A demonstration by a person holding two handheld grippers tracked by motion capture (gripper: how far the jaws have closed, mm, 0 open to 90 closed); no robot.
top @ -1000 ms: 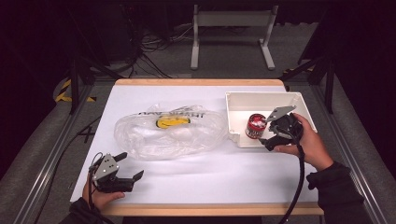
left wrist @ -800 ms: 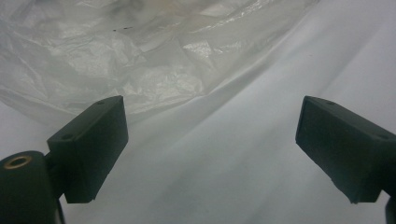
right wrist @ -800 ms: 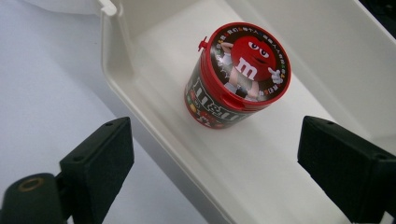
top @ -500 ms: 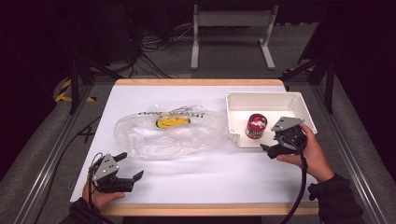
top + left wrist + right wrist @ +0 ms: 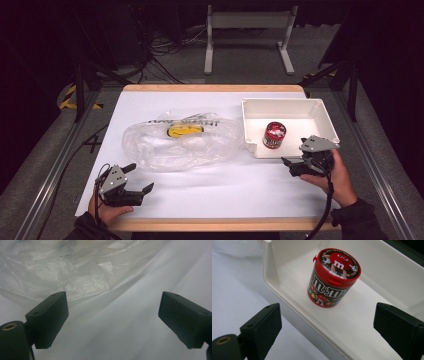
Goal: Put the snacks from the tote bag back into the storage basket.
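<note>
A white table [image 5: 215, 187] seen from above, with a person's two hands entering at 6 o'clock, each holding a two-jaw gripper. At 2 o'clock on the table sits a white bin [image 5: 327, 122]; inside it, standing upright near the front wall, is a small round candy tub [image 5: 274, 135] with a red lid. At 10 o'clock from the table's middle lies a crumpled clear plastic bag [image 5: 180, 145] with a yellow mark on it.

The right gripper [image 5: 295, 167] rests on the table just outside the bin's front wall, jaws spread wide and holding nothing. In the right gripper view the candy tub [image 5: 333, 277] stands at 12 o'clock, between the lines of the two jaws but well ahead of them, with the bin's front wall [image 5: 287, 302] lying between.

The left gripper [image 5: 135, 192] sits at 7 o'clock on the table — jaws spread, empty. In the left gripper view the plastic bag [image 5: 62, 270] lies at 11 o'clock, near but not touching.

Risks, as a judgement: a low, straight reach for the tub would likely strike the bin wall and shove the bin. The tub is smooth and round — an off-centre or high pinch on the lid could tip it or let it slip.
</note>
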